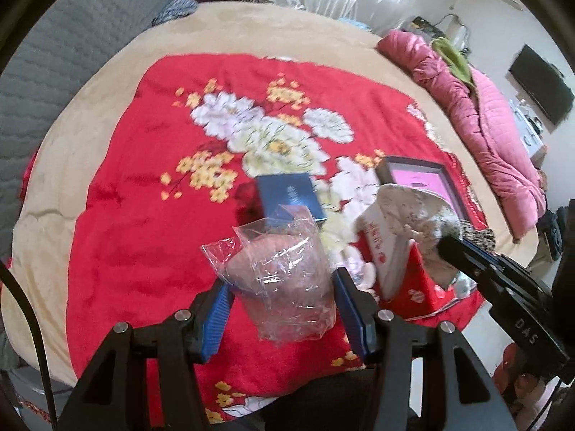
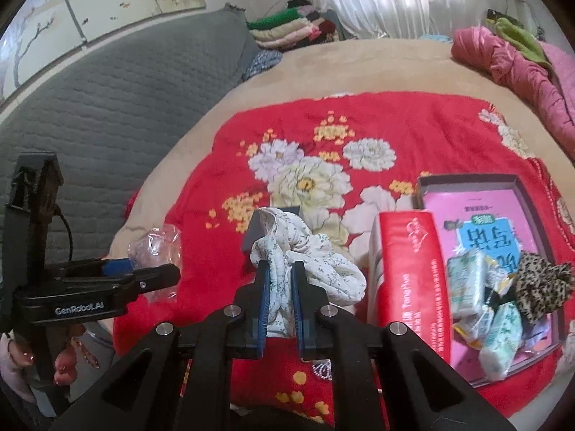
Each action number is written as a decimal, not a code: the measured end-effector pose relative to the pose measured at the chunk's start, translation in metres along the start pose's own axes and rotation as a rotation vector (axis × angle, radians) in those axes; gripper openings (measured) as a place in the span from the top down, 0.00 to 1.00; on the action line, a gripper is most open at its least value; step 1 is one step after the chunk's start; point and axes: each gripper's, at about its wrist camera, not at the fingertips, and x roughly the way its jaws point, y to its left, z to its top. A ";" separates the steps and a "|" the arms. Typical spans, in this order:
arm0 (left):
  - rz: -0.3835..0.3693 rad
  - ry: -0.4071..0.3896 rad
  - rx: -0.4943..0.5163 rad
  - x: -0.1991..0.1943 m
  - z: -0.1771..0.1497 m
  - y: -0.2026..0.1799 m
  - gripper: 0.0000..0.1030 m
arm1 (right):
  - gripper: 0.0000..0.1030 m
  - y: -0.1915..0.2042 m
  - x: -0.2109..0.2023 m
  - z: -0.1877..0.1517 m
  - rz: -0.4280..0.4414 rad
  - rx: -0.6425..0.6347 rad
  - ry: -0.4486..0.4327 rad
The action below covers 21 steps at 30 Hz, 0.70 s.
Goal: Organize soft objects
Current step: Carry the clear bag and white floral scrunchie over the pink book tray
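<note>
My left gripper (image 1: 282, 280) holds a clear plastic bag (image 1: 284, 276) with a pinkish soft thing inside, between its blue pads, above the red floral blanket (image 1: 143, 186). The bag also shows in the right wrist view (image 2: 156, 248). My right gripper (image 2: 279, 280) is shut on a white floral cloth (image 2: 309, 255) and holds it up above the blanket; the cloth also shows in the left wrist view (image 1: 409, 212). A shallow box (image 2: 532, 194) at the right holds a pink booklet, tissue packs (image 2: 467, 283) and a leopard-print scrunchie (image 2: 542, 280).
A red tissue pack (image 2: 413, 280) stands beside the box. A dark blue box (image 1: 287, 194) lies mid-blanket. A pink quilt (image 1: 485, 115) is bunched at the bed's far right. A grey headboard (image 2: 107, 107) is at the left, folded bedding (image 2: 287, 28) behind.
</note>
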 end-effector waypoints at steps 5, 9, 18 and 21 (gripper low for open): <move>-0.010 -0.029 0.043 -0.014 0.003 -0.022 0.46 | 0.89 -0.006 -0.022 0.002 -0.013 0.010 -0.041; -0.018 -0.041 0.069 -0.023 0.004 -0.037 0.46 | 0.89 -0.011 -0.039 0.002 -0.020 0.024 -0.074; -0.041 -0.074 0.112 -0.042 0.004 -0.065 0.46 | 0.89 -0.024 -0.074 0.003 -0.042 0.054 -0.132; -0.048 -0.076 0.119 -0.045 0.004 -0.072 0.46 | 0.89 -0.029 -0.083 0.003 -0.052 0.067 -0.143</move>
